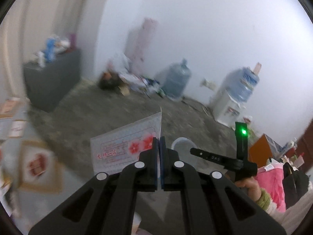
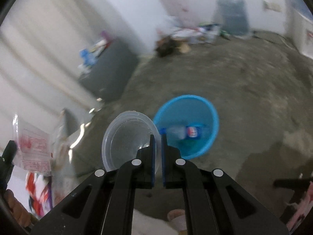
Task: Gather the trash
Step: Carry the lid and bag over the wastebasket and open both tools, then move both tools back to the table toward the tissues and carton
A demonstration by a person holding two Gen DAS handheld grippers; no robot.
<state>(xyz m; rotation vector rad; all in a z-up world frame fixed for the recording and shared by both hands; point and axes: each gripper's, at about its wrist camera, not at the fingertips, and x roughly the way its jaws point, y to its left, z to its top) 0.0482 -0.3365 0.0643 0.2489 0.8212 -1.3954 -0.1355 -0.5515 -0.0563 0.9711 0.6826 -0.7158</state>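
My left gripper [image 1: 160,140] is shut on a flat white packet with red flowers and red print [image 1: 125,146], held in the air above the floor. My right gripper [image 2: 158,137] is shut on the rim of a clear plastic bowl [image 2: 127,139], held just left of a blue bin [image 2: 195,115] on the floor. A plastic bottle with a blue label [image 2: 187,132] lies inside the bin. The packet also shows at the left edge of the right wrist view [image 2: 33,146]. The bowl's rim shows beside the right gripper in the left wrist view [image 1: 182,143].
A grey cabinet [image 1: 52,82] with clutter on top stands at the left wall. A pile of litter [image 1: 125,82] lies at the far wall beside a water jug [image 1: 176,80] and a water dispenser [image 1: 232,98]. Boxes [image 1: 25,146] sit at left.
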